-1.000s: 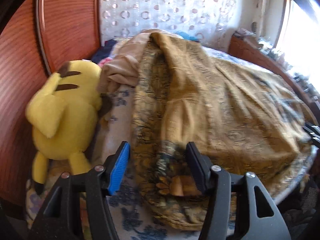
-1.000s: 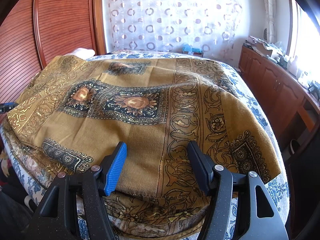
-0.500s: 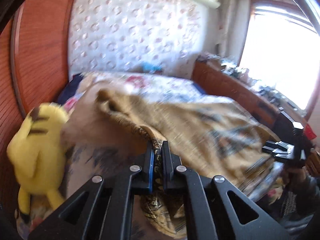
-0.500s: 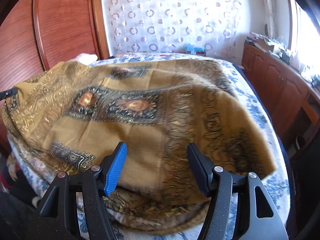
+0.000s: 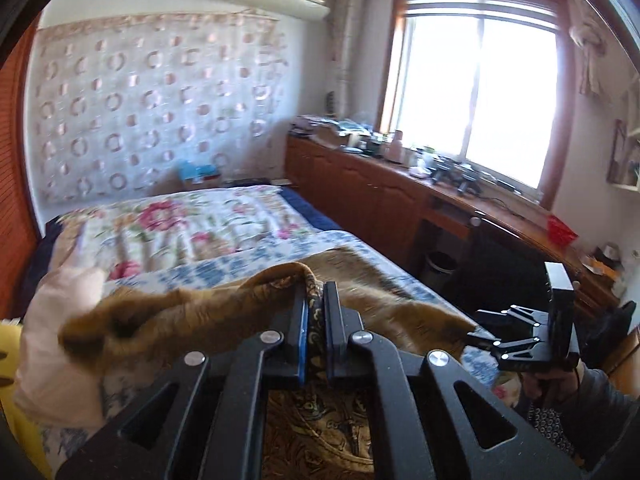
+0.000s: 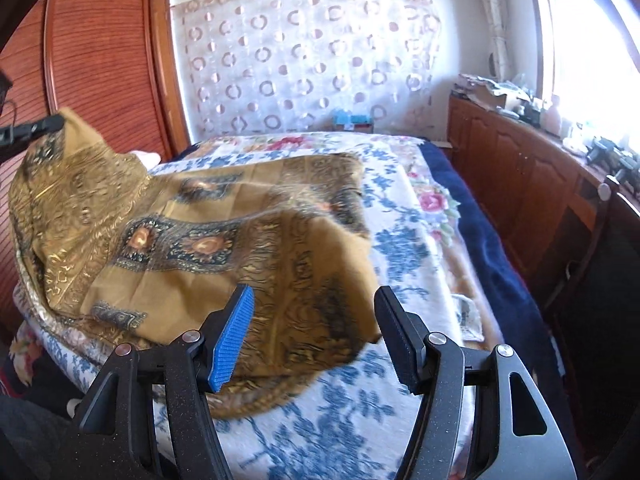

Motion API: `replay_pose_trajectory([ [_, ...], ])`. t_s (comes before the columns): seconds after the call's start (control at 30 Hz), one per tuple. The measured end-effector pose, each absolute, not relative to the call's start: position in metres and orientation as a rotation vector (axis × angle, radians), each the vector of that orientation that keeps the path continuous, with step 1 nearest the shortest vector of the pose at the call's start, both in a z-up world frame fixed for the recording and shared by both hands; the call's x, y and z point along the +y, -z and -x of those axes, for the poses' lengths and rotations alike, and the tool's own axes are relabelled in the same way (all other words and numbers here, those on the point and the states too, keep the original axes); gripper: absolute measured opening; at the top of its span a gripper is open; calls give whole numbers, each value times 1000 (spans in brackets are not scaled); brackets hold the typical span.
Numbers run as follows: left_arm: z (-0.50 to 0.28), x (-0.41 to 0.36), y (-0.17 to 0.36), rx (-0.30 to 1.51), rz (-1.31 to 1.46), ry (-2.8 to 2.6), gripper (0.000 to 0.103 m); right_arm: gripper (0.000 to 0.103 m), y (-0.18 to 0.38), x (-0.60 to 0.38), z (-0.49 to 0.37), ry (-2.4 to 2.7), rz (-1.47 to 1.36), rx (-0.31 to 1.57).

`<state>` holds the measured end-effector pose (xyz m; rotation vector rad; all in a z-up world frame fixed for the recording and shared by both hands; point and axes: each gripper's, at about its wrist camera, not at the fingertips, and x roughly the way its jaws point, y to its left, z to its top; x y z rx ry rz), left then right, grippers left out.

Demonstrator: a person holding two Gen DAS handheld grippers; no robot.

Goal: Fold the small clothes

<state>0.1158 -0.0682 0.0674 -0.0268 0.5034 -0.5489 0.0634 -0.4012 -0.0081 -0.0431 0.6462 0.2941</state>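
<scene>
An ochre patterned cloth [image 6: 192, 240] with dark flower bands lies on the bed, its left side lifted into the air. My left gripper [image 5: 316, 308] is shut on the cloth's bunched edge [image 5: 180, 308], which hangs from the jaws to the left. In the right wrist view the left gripper [image 6: 38, 125] shows at the far left, holding that raised corner. My right gripper [image 6: 314, 296] hovers open just above the cloth's near right corner, with nothing between its fingers. It also shows low on the right in the left wrist view as the right gripper [image 5: 486, 336].
The bed [image 6: 404, 248] has a blue-flowered sheet and a pink-flowered quilt [image 5: 172, 220] farther back. A yellow plush toy [image 5: 8, 344] and a pale pink garment [image 5: 52, 344] lie at its left. A wooden wardrobe [image 6: 100, 60] stands left, a long cluttered cabinet [image 6: 520, 184] right.
The left gripper shut on the cloth's edge and lifted it high, swinging away from the plush. The cloth slid left, baring the sheet on the right. The right gripper rose slightly, still open.
</scene>
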Motion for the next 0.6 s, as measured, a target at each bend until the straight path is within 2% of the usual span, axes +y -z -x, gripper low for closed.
replay_pose_trajectory([
  [0.2,-131,-130,-96,481,-16,640,3,64,8,-418,-57,-283,14,630],
  [0.3,-139,-149,-93,520,-25,671,4,64,7,-421,-56,-281,4,628],
  [0.33,-142,-153,-89,546,-28,681,8,64,8,-422,-55,-280,-1,628],
  [0.4,-140,-156,-84,561,-41,698,22,64,8,-423,-55,-281,-5,630],
  [0.43,-138,-158,-82,563,-50,693,38,64,8,-425,-54,-281,-5,630],
  [0.47,-135,-159,-80,565,-63,681,45,64,8,-424,-54,-281,-4,630],
  [0.6,-125,-148,-73,568,-69,645,50,64,8,-424,-53,-280,-3,628],
])
